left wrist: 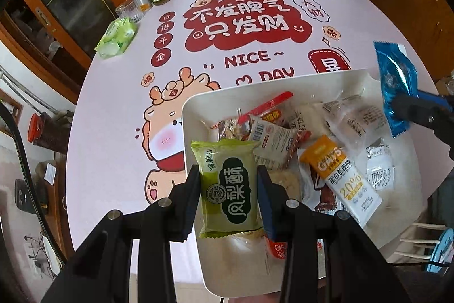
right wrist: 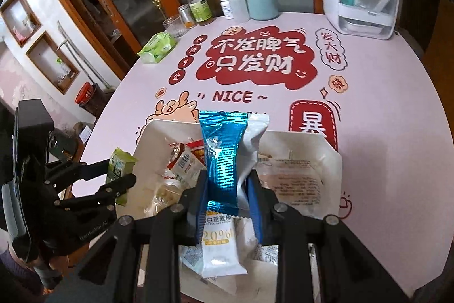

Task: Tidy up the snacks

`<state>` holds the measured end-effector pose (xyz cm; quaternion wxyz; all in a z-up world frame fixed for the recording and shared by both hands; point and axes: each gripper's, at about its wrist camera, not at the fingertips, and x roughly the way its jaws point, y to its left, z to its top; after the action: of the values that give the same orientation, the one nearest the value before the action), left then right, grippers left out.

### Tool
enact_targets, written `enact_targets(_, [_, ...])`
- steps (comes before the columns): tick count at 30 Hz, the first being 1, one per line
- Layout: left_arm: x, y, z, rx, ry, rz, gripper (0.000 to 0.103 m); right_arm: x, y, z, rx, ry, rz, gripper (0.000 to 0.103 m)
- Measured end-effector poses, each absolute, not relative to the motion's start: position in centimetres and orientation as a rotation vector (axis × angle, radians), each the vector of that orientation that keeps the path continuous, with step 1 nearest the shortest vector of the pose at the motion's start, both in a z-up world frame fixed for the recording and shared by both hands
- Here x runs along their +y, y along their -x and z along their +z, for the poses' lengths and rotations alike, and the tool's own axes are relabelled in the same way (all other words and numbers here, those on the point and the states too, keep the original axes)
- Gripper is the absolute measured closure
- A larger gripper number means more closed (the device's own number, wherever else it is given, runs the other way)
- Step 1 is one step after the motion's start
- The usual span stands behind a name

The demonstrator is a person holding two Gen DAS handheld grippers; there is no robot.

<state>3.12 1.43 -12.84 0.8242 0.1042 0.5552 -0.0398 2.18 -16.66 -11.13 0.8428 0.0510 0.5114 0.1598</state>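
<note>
While both sets of jaws are pinching a packet each, the work stands at the point of lifting snacks over the white tray [left wrist: 195, 115]. The left gripper [left wrist: 228, 189] clamps a green pastry packet [left wrist: 227, 183] by its long sides, upright, above the tray's near-left corner. The right gripper [right wrist: 227, 198] squeezes a blue foil packet [right wrist: 222, 155] at its waist, with a silver-white wrapper [right wrist: 252, 144] caught beside it; whether that one is truly gripped cannot be told.

Judged step: sorting is mid-course, two items held, neither yet set down. Whether they are leaving or entering the tray is not evident. The next move calls for carrying each packet to its place, lowering it flat, then spreading the jaws.

The green packet is sealed and plump, with serrated ends. The blue foil is creased and crumpled where pinched. Inside the tray lies a loose heap of mixed wrappers, among them an orange-and-white oat bar [left wrist: 340, 175]. The tray sits on the pink printed counter [left wrist: 119, 110], near its front edge.
</note>
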Motion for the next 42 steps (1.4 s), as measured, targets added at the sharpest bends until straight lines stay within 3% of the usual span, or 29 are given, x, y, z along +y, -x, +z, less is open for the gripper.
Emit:
enact_targets(2, [1.5,-3.1,-12.7,1.179,-0.217,-0.083,0.058,-16.5,-2.4,-11.0,1.076,-0.112,0.342,0.075])
enact_targets(4, [1.6,-3.1,-12.3,1.161,-0.208,-0.082,0.038,-16.2,-2.7,-11.0,1.073,-0.117,0.351,0.072])
enact_targets(6, [1.7,-3.1,-11.6,1.13,-0.197,-0.08,0.016,-15.9,-2.9,-10.8,1.055,-0.095,0.333,0.061])
enact_targets(8, [1.8,-3.0,-10.9,1.107,-0.177,-0.094,0.011,-15.8,-3.0,-10.6,1.043,-0.093,0.323,0.057])
enact_targets(38, [0.6,3.9,-6.5,0.999,-0.062,-0.02,0.008,-17.7,4.4,-8.3,0.975,-0.162,0.329,0.057])
enact_targets(42, [1.0,4.2,-6.0,0.983,-0.059,-0.012,0.008,-17.2,4.9,-7.6,0.953,-0.158,0.299,0.051])
